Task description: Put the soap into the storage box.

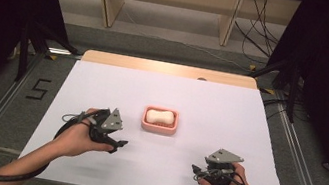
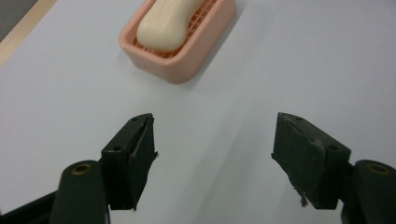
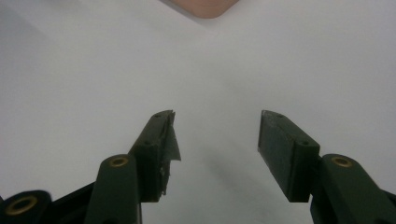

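A pink soap dish (image 1: 159, 128) sits near the middle of the white table sheet, with a cream soap bar (image 1: 159, 116) lying in it. In the left gripper view the soap dish (image 2: 187, 56) and soap bar (image 2: 164, 25) lie ahead, up and left of the jaws. My left gripper (image 1: 119, 144) is left of the dish and a little nearer me, held in a hand, open with nothing between its jaws (image 2: 215, 140). My right gripper (image 1: 196, 171) is at the front right, open and empty (image 3: 217, 135); a corner of the dish (image 3: 205, 7) shows at the top edge.
The white sheet (image 1: 230, 113) covers the table, with a wooden edge (image 1: 166, 67) at the back. Metal rails run along both sides. Shelving legs and cables stand on the floor beyond the table. Black curtains hang left and right.
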Tool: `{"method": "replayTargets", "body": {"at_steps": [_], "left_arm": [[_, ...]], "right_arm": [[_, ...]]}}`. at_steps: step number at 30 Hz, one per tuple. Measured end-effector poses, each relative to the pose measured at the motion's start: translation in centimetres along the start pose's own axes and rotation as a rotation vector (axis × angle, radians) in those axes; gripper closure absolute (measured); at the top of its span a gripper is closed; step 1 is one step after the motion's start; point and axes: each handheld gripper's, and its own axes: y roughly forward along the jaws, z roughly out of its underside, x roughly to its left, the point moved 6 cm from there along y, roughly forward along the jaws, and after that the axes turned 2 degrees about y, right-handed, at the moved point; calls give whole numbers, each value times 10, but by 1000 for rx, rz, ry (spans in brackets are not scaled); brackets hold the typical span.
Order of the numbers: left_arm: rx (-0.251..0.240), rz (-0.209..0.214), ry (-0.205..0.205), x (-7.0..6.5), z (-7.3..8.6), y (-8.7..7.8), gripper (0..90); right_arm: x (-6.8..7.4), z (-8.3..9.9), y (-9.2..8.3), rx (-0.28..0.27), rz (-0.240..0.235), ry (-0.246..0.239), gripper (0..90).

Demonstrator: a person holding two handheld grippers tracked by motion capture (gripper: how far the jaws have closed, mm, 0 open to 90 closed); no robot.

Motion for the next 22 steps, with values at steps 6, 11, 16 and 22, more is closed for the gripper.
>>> {"method": "replayTargets", "body": {"at_steps": [6, 11, 16, 22], "left_arm": [[-22, 8, -90, -14, 37, -11, 302], [-7, 1, -123, -25, 65, -16, 315], [-28, -24, -172, -33, 81, -22, 315], [-63, -15, -235, -45, 84, -34, 308]], "right_arm": [[0, 0, 2, -14, 6, -15, 463], [1, 0, 2, 6, -3, -6, 462], [2, -1, 3, 0, -2, -24, 461], [4, 0, 3, 6, -22, -20, 459]]}}
